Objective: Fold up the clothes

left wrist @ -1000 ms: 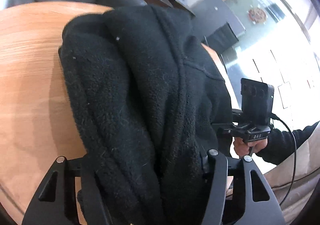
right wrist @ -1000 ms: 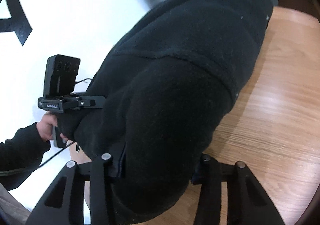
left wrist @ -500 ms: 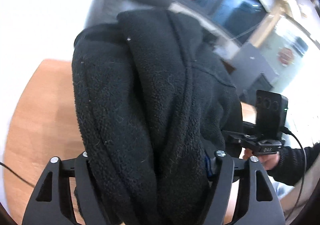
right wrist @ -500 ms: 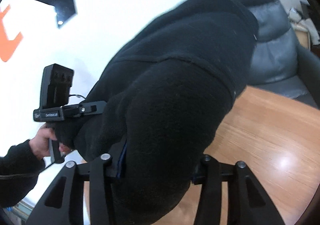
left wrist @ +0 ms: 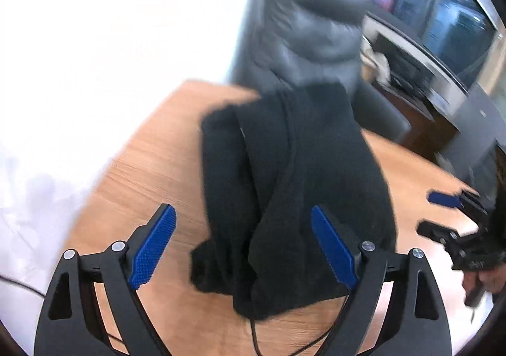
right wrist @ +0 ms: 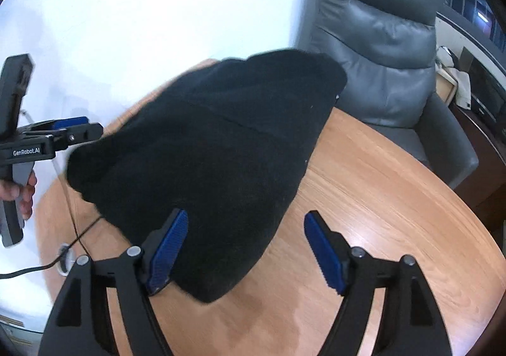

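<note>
A black fleece garment (left wrist: 294,191) lies bunched and folded on the round wooden table (left wrist: 151,166). My left gripper (left wrist: 243,213) is open, its blue pads (left wrist: 151,248) spread on either side of the garment's near end and apart from it. In the right wrist view the garment (right wrist: 215,160) lies ahead and to the left. My right gripper (right wrist: 245,220) is open, its left pad (right wrist: 167,251) at the garment's near edge, its right pad over bare table. Each gripper shows in the other's view: the right one (left wrist: 442,210), the left one (right wrist: 76,128).
A grey leather armchair (right wrist: 389,49) stands behind the table's far edge. A black cable (right wrist: 72,242) runs over the table's left rim. A white wall is to the left, dark windows and a low cabinet (left wrist: 420,77) to the right.
Both grippers have opened and let go of the garment. It has dropped from being held up onto the table. Both grippers have pulled back from it.
</note>
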Available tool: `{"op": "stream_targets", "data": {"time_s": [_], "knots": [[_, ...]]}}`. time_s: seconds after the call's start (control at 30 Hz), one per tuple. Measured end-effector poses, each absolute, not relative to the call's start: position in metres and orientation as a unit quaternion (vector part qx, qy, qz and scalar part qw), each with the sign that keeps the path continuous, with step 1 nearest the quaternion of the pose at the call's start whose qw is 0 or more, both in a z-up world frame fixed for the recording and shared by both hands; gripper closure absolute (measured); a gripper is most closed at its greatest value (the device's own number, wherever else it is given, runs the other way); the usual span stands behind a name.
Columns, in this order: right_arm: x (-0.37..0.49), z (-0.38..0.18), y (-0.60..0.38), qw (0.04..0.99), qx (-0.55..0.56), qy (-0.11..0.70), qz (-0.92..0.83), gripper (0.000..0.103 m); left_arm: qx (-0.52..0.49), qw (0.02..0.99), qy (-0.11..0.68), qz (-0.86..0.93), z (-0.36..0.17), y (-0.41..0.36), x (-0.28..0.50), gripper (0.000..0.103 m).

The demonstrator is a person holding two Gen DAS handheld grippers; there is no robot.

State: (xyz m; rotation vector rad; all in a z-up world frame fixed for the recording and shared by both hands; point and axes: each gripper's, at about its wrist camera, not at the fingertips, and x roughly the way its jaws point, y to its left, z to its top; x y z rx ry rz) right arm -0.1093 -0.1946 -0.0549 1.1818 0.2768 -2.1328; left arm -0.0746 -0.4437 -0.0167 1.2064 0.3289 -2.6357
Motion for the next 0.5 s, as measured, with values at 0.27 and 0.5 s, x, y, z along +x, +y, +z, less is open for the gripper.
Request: {"op": "stream_targets", "data": {"time_s": [0.27,0.5], "knots": [[-0.062,0.083,-0.168,0.364,0.385,0.112,-0.840,0.023,0.366,0.249,0.064,-0.894,0.122,-0.373,0.018,0.001],[-0.006,0.167,-0.112,0.368,0.335,0.107,-0.861,0.017,0.360,0.256,0.062,-0.895,0.170,-0.305,0.094,0.000]]}}
